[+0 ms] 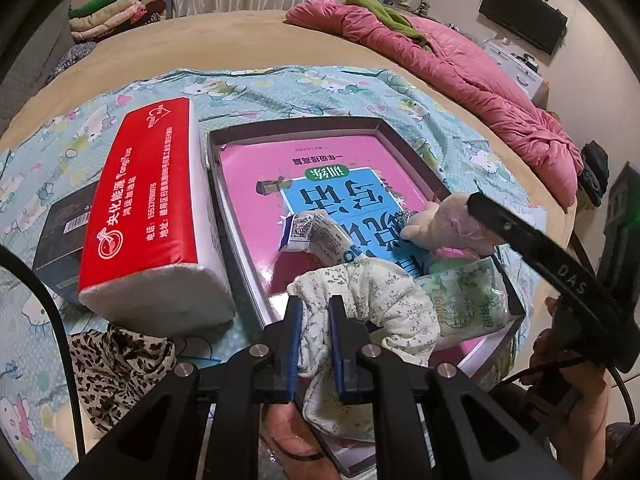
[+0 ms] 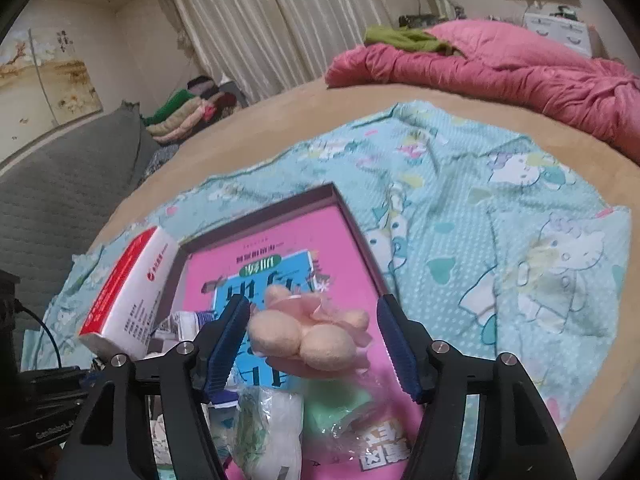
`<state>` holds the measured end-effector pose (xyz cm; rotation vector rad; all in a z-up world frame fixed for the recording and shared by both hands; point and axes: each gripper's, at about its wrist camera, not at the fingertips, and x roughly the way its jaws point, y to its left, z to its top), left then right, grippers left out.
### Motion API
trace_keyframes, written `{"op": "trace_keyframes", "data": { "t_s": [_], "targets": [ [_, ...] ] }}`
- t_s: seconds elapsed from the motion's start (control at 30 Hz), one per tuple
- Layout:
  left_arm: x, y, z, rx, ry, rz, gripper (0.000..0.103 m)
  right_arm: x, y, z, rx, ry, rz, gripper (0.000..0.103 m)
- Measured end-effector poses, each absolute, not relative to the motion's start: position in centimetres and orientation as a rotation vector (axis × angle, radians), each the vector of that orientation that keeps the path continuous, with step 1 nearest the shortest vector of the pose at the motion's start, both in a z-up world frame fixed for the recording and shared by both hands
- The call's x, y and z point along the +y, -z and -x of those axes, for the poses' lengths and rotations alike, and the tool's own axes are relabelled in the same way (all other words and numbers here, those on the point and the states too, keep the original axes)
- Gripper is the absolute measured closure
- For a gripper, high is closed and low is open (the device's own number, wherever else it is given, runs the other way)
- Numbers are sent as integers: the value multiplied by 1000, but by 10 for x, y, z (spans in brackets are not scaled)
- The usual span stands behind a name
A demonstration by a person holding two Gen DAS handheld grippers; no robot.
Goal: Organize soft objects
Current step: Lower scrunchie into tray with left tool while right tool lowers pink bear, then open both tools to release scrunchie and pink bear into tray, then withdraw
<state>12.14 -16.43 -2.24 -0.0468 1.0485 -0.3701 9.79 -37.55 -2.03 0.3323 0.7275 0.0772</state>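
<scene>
Left wrist view only: black box and leopard-print cloth left of the left gripper, and the person's hand on the right gripper's handle. Right wrist view only: grey quilted headboard, painted wall panel.

Left gripper pitched steeply down, jaws narrow, clamped on a white floral cloth scrunchie over the near edge of the dark shallow tray.

Right gripper angled down, jaws wide; peach plush toy sits between them, pads clear of it, resting in the tray above the pink book cover. Clear-wrapped tissue packs lie just below.

Red-and-white tissue pack just left of tray. Bed: teal cartoon-print sheet, pink quilt beyond, cream curtains, folded clothes pile.
</scene>
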Motion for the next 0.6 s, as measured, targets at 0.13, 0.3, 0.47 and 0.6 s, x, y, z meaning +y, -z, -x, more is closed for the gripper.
{"op": "trace_keyframes", "data": {
  "t_s": [0.13,0.3,0.47,0.6],
  "targets": [
    [-164,20,-121,1046,368,49,83,-380,10,-90,672,-73,-346,29],
    [-165,19,-120,1048,373,52,72,-380,1,-84,640,-73,-333,29],
    [-165,17,-118,1046,374,47,69,-378,-3,-81,631,-66,-322,29],
    [-165,15,-116,1041,377,43,55,-377,-4,-79,628,-59,-310,28]
  ]
}}
